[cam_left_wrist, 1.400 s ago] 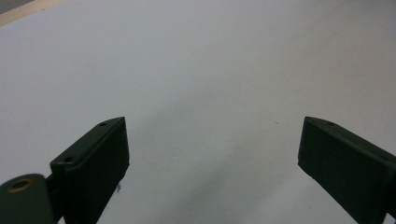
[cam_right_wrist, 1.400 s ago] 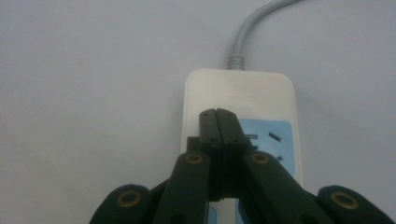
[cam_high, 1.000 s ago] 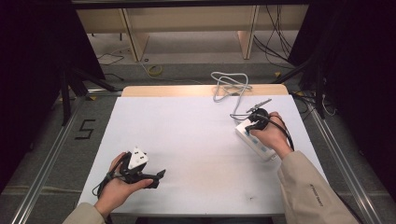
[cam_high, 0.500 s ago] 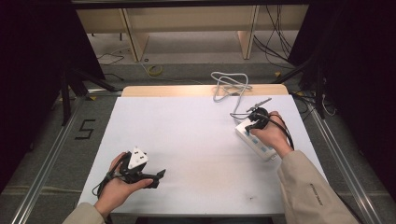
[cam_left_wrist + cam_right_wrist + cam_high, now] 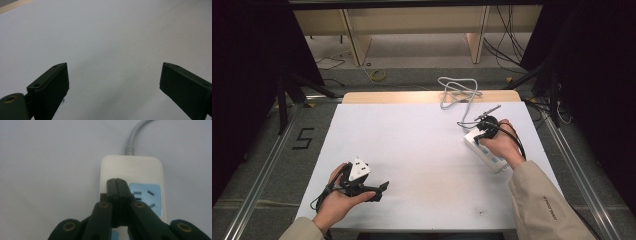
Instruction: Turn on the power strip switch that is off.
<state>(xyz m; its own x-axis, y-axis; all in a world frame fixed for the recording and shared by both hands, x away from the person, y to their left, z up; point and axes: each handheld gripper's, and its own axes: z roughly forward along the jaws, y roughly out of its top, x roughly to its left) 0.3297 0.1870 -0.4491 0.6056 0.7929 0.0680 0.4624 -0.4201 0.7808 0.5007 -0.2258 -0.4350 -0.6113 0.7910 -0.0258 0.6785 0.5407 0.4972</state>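
Observation:
A white power strip point(image 5: 495, 161) with pale blue socket panels lies at the right of the white table point(image 5: 422, 145). Its grey cable point(image 5: 457, 92) loops off toward the far edge. My right gripper point(image 5: 477, 136) hovers over the strip's cable end; in the right gripper view the power strip point(image 5: 132, 167) lies right under the gripper point(image 5: 116, 181), whose jaws are pressed together with nothing between them. I cannot tell whether the tips touch the strip. My left gripper point(image 5: 379, 191) rests near the front left, pointing right. Seen in the left gripper view, my left gripper point(image 5: 113, 82) is wide open over bare table.
A wooden strip point(image 5: 387, 97) borders the table's far edge. Metal rails point(image 5: 259, 165) run along both sides on the floor, with a taped mark shaped like a 5 point(image 5: 303, 138) at the left. Wooden shelving point(image 5: 412, 30) and loose cables sit beyond the table.

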